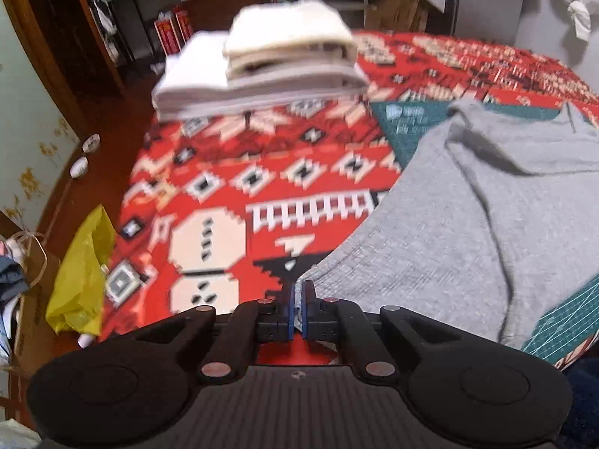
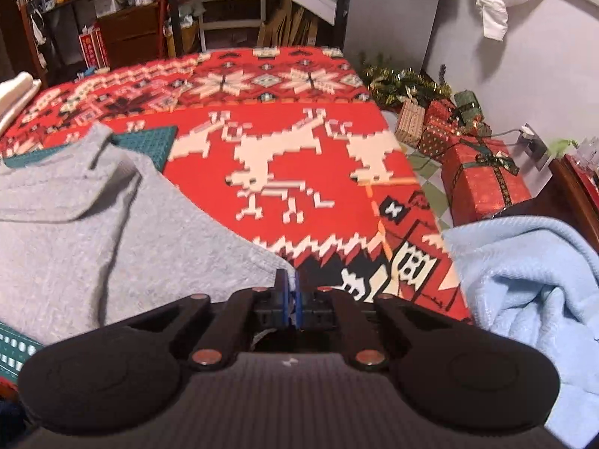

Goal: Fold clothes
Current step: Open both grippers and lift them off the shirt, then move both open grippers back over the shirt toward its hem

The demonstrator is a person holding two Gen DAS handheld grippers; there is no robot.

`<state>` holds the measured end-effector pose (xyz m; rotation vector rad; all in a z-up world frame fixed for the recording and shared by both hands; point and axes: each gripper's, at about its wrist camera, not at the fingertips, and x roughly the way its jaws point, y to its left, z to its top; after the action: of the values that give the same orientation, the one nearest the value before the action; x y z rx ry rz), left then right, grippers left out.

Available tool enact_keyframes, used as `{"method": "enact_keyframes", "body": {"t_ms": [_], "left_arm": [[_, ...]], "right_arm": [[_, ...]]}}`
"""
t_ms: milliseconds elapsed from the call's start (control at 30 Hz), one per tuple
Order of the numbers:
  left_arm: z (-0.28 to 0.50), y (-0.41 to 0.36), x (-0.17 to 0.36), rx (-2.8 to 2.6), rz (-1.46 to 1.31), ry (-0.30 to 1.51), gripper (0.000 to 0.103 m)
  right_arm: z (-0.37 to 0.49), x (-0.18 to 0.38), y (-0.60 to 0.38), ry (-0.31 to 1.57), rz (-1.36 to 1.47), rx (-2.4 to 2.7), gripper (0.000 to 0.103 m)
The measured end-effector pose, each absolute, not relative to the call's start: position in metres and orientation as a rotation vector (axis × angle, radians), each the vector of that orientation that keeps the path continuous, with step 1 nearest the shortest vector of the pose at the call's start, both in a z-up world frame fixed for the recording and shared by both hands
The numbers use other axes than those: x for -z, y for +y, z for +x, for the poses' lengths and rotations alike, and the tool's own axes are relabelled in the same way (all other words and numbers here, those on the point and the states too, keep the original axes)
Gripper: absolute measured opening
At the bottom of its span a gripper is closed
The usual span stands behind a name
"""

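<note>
**Both grippers pinching grey shirt hem**

While the grey knit garment [image 1: 486, 224] lies spread over a red patterned blanket [image 1: 232, 194], each gripper grips a near corner of it. The left gripper [image 1: 298, 292] has its 2 blue-lined fingers pressed together w/ a thin fold of the grey hem caught between them. The right gripper [image 2: 291, 284] is likewise pressed tight on the garment's opposite near corner, blue pads almost touching.

The garment is a soft, heathered jersey w/ a faint ribbed weave near the hem; its far part is folded over itself, giving a raised, rounded flap w/ a straight crease. Long shallow wrinkles run from near edge toward the fold. Under it sits a teal cutting mat [image 1: 408, 119] w/ a pale printed grid, flat and stiff, corners showing at far and near sides.

The blanket is woven-look, w/ blocky pixel motifs: cream reindeer, snowflakes, zigzag bands, black accents.

At the blanket's far left corner, a stack of folded clothes [image 1: 262, 63]: white and cream pieces, thick, soft-edged rectangles, blurred. To the right in the right wrist view, a pale blue fleecy cloth [image 2: 531, 299] lies bunched in loose folds, well apart from the grey garment. A crumpled yellow plastic bag [image 1: 80, 273] hangs off the left edge. Wrapped gift boxes [image 2: 483, 179], red w/ dark ribbon, sit beyond the blanket's right side.
</note>
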<state>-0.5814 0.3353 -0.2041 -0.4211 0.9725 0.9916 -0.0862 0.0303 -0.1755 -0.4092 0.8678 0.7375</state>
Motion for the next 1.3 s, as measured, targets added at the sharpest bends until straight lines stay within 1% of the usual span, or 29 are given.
{"method": "enact_keyframes", "body": {"t_ms": [33,100,167,200,233,267,333,400,433,467,500,533,567,600,633,667,700,733,767,800,867,933,1033,1133,1300], "left_arm": [[-0.581,0.335,0.204,-0.995,-0.418,0.972,0.005],[-0.581,0.333,0.203,-1.002,-0.413,0.972,0.011],[-0.581,0.332,0.203,-1.007,-0.411,0.977,0.026],[-0.582,0.331,0.203,-1.007,-0.411,0.979,0.027],[-0.583,0.331,0.203,-1.008,-0.414,0.976,0.029],[-0.584,0.33,0.201,-1.007,-0.416,0.97,0.031],[-0.586,0.329,0.195,-1.012,-0.413,0.959,0.033],[-0.588,0.327,0.186,-1.035,-0.402,0.937,0.04],[-0.588,0.326,0.181,-1.043,-0.401,0.92,0.045],[-0.588,0.325,0.176,-1.052,-0.4,0.904,0.049],[-0.586,0.324,0.169,-1.05,-0.407,0.878,0.052],[-0.582,0.322,0.164,-1.041,-0.411,0.852,0.06],[-0.578,0.32,0.159,-1.028,-0.411,0.828,0.069],[-0.571,0.317,0.154,-1.007,-0.414,0.807,0.072],[-0.563,0.314,0.15,-0.985,-0.418,0.788,0.076],[-0.554,0.311,0.148,-0.952,-0.433,0.774,0.077],[-0.545,0.308,0.148,-0.918,-0.449,0.758,0.079],[-0.535,0.305,0.149,-0.885,-0.466,0.742,0.086],[-0.525,0.302,0.15,-0.851,-0.482,0.726,0.089],[-0.514,0.297,0.152,-0.833,-0.485,0.711,0.089],[-0.49,0.287,0.16,-0.818,-0.46,0.715,0.093],[-0.466,0.278,0.168,-0.796,-0.418,0.748,0.093],[-0.441,0.266,0.184,-0.75,-0.359,0.77,0.093],[-0.425,0.256,0.201,-0.733,-0.332,0.779,0.093],[-0.416,0.243,0.218,-0.735,-0.282,0.834,0.093]], "right_arm": [[-0.084,0.179,0.032,0.876,-0.413,-0.737,0.004],[-0.085,0.181,0.029,0.865,-0.384,-0.729,0.004],[-0.085,0.182,0.025,0.873,-0.352,-0.721,0.006],[-0.084,0.181,0.024,0.878,-0.343,-0.721,0.008],[-0.085,0.181,0.023,0.882,-0.34,-0.716,0.015],[-0.085,0.179,0.022,0.878,-0.338,-0.706,0.018],[-0.089,0.172,0.018,0.86,-0.321,-0.707,0.02],[-0.095,0.16,0.016,0.842,-0.297,-0.705,0.022],[-0.099,0.153,0.016,0.833,-0.284,-0.71,0.03],[-0.102,0.147,0.016,0.825,-0.272,-0.718,0.041],[-0.107,0.141,0.018,0.815,-0.256,-0.732,0.043],[-0.112,0.135,0.02,0.808,-0.243,-0.755,0.047],[-0.117,0.131,0.025,0.808,-0.233,-0.771,0.054],[-0.121,0.127,0.029,0.809,-0.223,-0.788,0.06],[-0.127,0.126,0.037,0.817,-0.224,-0.807,0.074],[-0.133,0.125,0.045,0.825,-0.224,-0.825,0.088],[-0.141,0.125,0.053,0.831,-0.237,-0.837,0.091],[-0.15,0.125,0.063,0.823,-0.251,-0.855,0.094],[-0.158,0.126,0.071,0.816,-0.261,-0.881,0.1],[-0.166,0.126,0.079,0.808,-0.27,-0.907,0.103],[-0.181,0.13,0.095,0.81,-0.263,-0.943,0.102],[-0.191,0.136,0.11,0.845,-0.253,-0.966,0.102],[-0.212,0.145,0.131,0.84,-0.308,-0.984,0.103],[-0.228,0.155,0.147,0.817,-0.374,-0.95,0.103],[-0.24,0.178,0.15,0.813,-0.404,-0.972,0.103]]}}
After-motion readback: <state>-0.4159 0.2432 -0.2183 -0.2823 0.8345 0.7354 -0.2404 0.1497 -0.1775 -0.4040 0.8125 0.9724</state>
